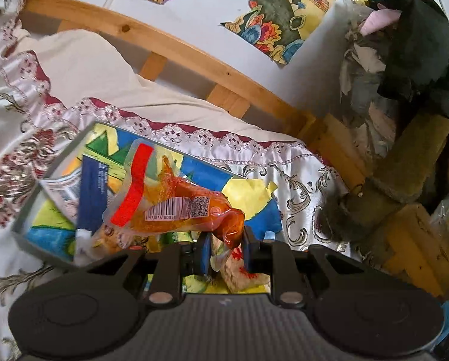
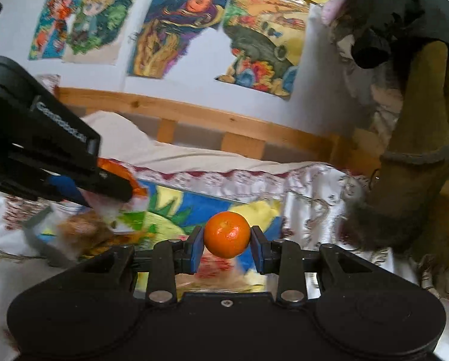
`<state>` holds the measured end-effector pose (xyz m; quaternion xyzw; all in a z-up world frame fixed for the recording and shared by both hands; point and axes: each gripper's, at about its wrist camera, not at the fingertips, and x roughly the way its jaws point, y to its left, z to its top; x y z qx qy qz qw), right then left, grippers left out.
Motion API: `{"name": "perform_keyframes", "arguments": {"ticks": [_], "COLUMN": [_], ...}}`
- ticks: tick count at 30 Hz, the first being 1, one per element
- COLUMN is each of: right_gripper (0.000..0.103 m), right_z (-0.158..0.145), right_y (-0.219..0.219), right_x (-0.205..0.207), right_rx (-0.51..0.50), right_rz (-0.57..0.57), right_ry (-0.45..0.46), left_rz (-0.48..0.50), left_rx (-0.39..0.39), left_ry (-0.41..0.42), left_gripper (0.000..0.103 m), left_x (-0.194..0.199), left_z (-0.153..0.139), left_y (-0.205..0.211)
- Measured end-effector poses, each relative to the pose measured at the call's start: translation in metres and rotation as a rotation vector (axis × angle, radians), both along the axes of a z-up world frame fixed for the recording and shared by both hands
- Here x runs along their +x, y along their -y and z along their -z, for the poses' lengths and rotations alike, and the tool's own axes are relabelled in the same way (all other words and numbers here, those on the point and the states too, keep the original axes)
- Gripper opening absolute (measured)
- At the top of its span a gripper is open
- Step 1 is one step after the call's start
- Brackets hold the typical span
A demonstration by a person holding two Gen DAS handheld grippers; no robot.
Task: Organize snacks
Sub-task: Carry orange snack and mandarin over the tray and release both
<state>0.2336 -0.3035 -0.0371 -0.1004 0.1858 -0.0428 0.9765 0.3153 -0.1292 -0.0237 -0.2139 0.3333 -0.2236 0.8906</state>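
- Left wrist view: left gripper [image 1: 224, 251] jaws are clamped on the corner of an orange snack pouch [image 1: 176, 201], which is held above the colourful tray [image 1: 29, 210] on the bed; other packets are seen lying in the tray.
- The pinch is only on the pouch's edge, so it should be kept level and swung gently, lest it slip.
- Right wrist view: right gripper [image 2: 227, 245] jaws are closed on a mandarin [image 2: 227, 234], carried above the tray's near side.
- Squeeze should be kept light; the fruit is round and can roll once released.
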Motion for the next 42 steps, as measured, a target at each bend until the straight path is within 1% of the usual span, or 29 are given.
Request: {"name": "perform_keyframes", "arguments": {"ticks": [4,7,10,12,15,18,21,25,30,36,42], "right_gripper": [0.035,0.035,0.035,0.035,0.035,0.035,0.035,0.035,0.035,0.035,0.035], "right_z": [0.010,0.015,0.016,0.017,0.022,0.029,0.034,0.037,0.037,0.037,0.039], "right_y": [0.012,0.017,0.019,0.021,0.023,0.025,0.026,0.025,0.029,0.026,0.027], "right_x": [0.015,0.032,0.047,0.053,0.061,0.067,0.068,0.068,0.068,0.067,0.068], "right_rx": [-0.003,0.010,0.032,0.052,0.081,0.113,0.136,0.139,0.168,0.166,0.168], "right_rz": [0.040,0.064,0.074,0.075,0.076,0.062,0.063,0.067,0.078,0.063,0.070], "right_ry": [-0.005,-0.013,-0.011,-0.016,-0.037,-0.077,-0.097,-0.106,-0.114,-0.121,-0.131], "left_rz": [0.013,0.021,0.040,0.051,0.063,0.075,0.085,0.096,0.114,0.139,0.149], "left_rx": [0.030,0.033,0.059,0.075,0.093,0.115,0.133,0.158,0.165,0.190,0.161], "left_ry": [0.005,-0.029,-0.062,-0.064,-0.059,-0.060,-0.068,-0.062,-0.055,-0.053,-0.079], "left_gripper": [0.022,0.023,0.023,0.023,0.023,0.023,0.023,0.023,0.023,0.023,0.024], "left_x": [0.012,0.022,0.031,0.035,0.037,0.039,0.039,0.038,0.037,0.034,0.035], "left_z": [0.015,0.025,0.031,0.032,0.034,0.037,0.039,0.041,0.043,0.046,0.048], "left_y": [0.005,0.006,0.008,0.009,0.011,0.014,0.016,0.018,0.020,0.027,0.025]}}
